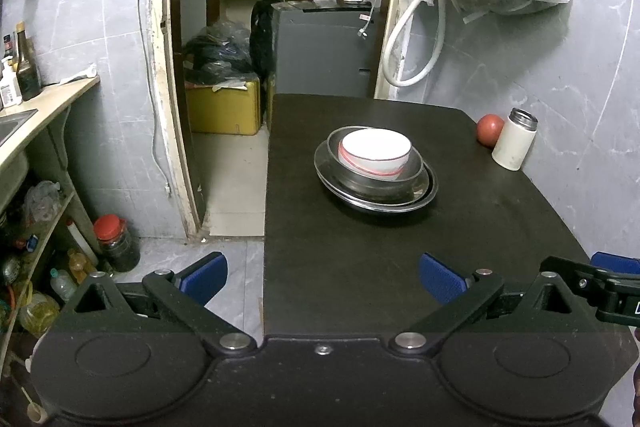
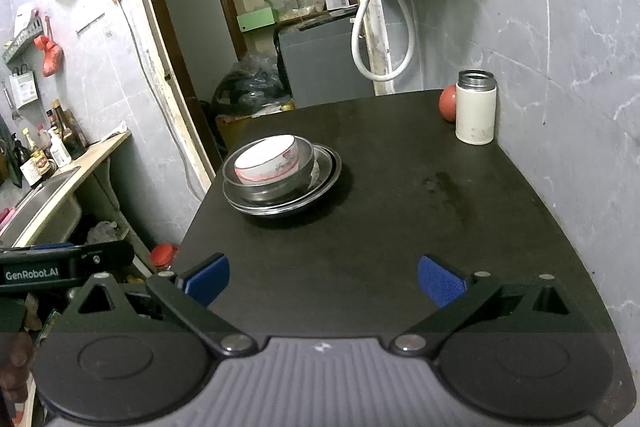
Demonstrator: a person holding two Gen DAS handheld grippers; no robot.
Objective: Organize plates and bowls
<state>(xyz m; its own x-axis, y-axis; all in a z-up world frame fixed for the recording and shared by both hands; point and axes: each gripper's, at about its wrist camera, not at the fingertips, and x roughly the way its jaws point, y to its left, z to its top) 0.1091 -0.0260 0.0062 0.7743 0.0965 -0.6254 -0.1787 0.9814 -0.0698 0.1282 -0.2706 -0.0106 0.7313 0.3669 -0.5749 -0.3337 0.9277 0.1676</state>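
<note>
Nearest, the left tool [image 1: 322, 277] hangs over the near left corner of the dark bench [image 1: 360, 267], its blue pads spread wide with nothing between them; the right tool [image 2: 323, 281] sits over the near edge beside it, equally wide apart and equally empty.

Further in, about the middle of the bench and nearer its left edge than its right, the dishes stand as one nested stack; a white ceramic bowl [image 1: 375, 154] with a red band sits inside a steel bowl [image 1: 412, 163], which rests on a shallow steel plate [image 1: 428, 191]; a second rim seems to show beneath that plate, though I cannot tell for certain whether it is a second plate; so two bowls, and one or perhaps two plates.

By my judgement the ceramic bowl is the fragile one, stiff, glazed and slippery, best pinched across its rim wall; the steel pieces look light, thin and slick, likely to slide or ring if nudged, so their rims are the place to hold.

Farthest, at the far right corner against the wall, one white flask [image 2: 475, 107] stands upright with one tomato [image 2: 448, 103] just behind it.
</note>
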